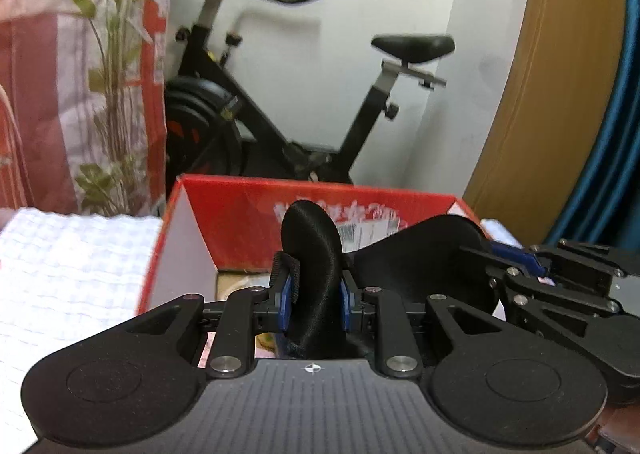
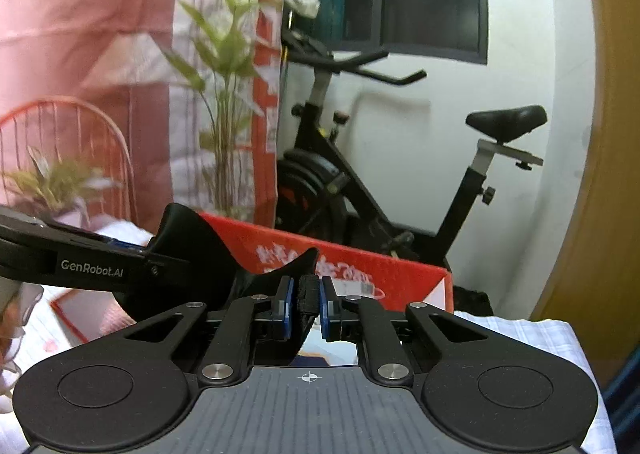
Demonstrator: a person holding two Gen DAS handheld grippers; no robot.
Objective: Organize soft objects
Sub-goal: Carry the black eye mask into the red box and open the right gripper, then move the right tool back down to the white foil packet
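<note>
A black soft eye mask (image 1: 314, 250) hangs between both grippers above an open red cardboard box (image 1: 240, 214). My left gripper (image 1: 314, 294) is shut on one folded end of the mask, its blue pads pressing the fabric. From the right edge of that view, my right gripper (image 1: 500, 254) grips the mask's other end. In the right wrist view, my right gripper (image 2: 307, 302) is shut on the mask's narrow black strap. The mask's body (image 2: 192, 242) curves left to my left gripper (image 2: 160, 254), with the red box (image 2: 400, 274) behind it.
The box sits on a white checked cloth (image 1: 72, 266). Behind it stand a black exercise bike (image 1: 280, 126), a green plant (image 1: 116, 54) and a red-and-white curtain (image 1: 32, 94). A wooden panel (image 1: 552, 94) rises at the right. Papers lie inside the box.
</note>
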